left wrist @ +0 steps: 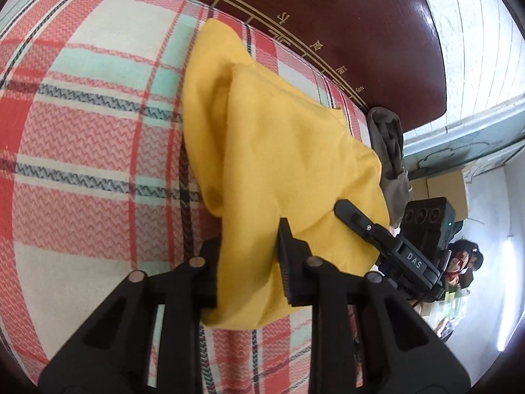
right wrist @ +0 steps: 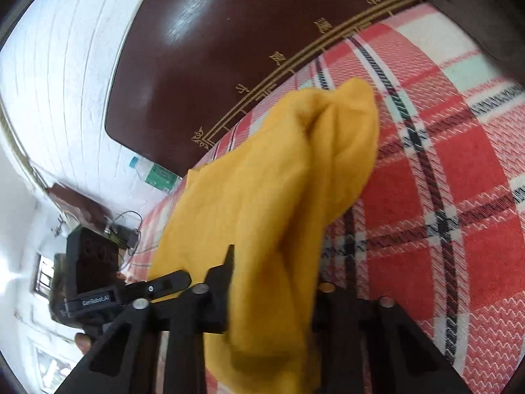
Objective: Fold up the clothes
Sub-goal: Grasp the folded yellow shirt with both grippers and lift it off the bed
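My left tongs (left wrist: 249,262) are clamped on a yellow garment (left wrist: 279,151), which stretches away ahead of them over a red plaid blanket (left wrist: 92,124). My right tongs (right wrist: 272,292) pinch the same cloth just beside them, with a dark wooden headboard (right wrist: 229,32) beyond.

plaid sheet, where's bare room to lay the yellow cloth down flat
Bare plaid sheet lies wide open left of the yellow cloth, up to the dark headboard. In the right wrist view there is more bare plaid to the cloth's right. It is crowded by the grey garment at the headboard end, where the left gripper and right gripper hold the cloth.
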### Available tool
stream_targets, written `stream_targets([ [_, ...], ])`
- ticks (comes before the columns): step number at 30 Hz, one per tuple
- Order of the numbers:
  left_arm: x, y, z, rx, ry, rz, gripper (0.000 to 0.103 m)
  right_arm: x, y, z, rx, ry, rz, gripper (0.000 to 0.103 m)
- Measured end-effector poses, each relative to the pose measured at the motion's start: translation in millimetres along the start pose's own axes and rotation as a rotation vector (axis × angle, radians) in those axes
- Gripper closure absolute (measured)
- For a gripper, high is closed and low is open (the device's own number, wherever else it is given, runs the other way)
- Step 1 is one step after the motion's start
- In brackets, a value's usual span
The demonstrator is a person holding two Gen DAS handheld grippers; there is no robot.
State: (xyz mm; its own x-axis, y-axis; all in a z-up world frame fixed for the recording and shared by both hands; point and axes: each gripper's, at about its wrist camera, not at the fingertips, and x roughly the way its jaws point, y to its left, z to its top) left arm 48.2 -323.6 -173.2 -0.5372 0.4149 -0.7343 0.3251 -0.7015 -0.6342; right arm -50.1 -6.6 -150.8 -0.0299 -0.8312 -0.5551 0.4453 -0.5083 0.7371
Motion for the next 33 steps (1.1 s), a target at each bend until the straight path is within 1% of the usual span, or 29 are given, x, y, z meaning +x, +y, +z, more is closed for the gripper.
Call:
stream_targets([
  [2, -5, -4, 0, 0.007, -0.002, 0.01, 0.077, -3, -1, 0, 0.029, 0.009, 0.027, 0.08],
  [5, -19, -8, 1, 0.02, -0.007, 0.027, 0.077, -9, 1, -2, 0.1, 0.02, 0.117, 0.082],
  [6, -26, -11, 3, 0.028, -0.01, 0.023, 0.077, -11, 6, -3, 0.112, 0.023, 0.141, 0.083],
  [9, -56, -17, 7, 0.04, -0.026, 0.009, 0.077, -19, 22, -5, 0.134, 0.031, 0.22, 0.083],
  [12, -100, -25, 13, 0.06, -0.06, 0.002, 0.077, -27, 54, -3, 0.103, 0.027, 0.293, 0.083],
  [15, -158, -36, 15, 0.097, -0.132, 0.025, 0.077, -30, 104, 2, 0.035, 0.019, 0.378, 0.083],
  [18, -225, -44, 16, 0.133, -0.23, 0.065, 0.077, -29, 155, 9, -0.029, 0.016, 0.457, 0.083],
  [21, -298, -38, 21, 0.129, -0.325, 0.102, 0.077, -16, 218, 18, -0.081, 0.031, 0.548, 0.083],
  [23, -349, -30, 23, 0.121, -0.397, 0.133, 0.077, -4, 267, 21, -0.134, 0.046, 0.601, 0.083],
  [27, -450, -4, 17, 0.082, -0.537, 0.189, 0.077, 26, 368, 20, -0.212, 0.084, 0.713, 0.083],
  [29, -494, 14, 8, 0.053, -0.601, 0.228, 0.077, 46, 410, 12, -0.225, 0.13, 0.765, 0.083],
  [31, -530, 38, -6, 0.008, -0.649, 0.264, 0.077, 69, 450, -2, -0.236, 0.186, 0.807, 0.083],
  [33, -563, 65, -22, -0.042, -0.694, 0.3, 0.077, 96, 478, -21, -0.211, 0.26, 0.838, 0.083],
])
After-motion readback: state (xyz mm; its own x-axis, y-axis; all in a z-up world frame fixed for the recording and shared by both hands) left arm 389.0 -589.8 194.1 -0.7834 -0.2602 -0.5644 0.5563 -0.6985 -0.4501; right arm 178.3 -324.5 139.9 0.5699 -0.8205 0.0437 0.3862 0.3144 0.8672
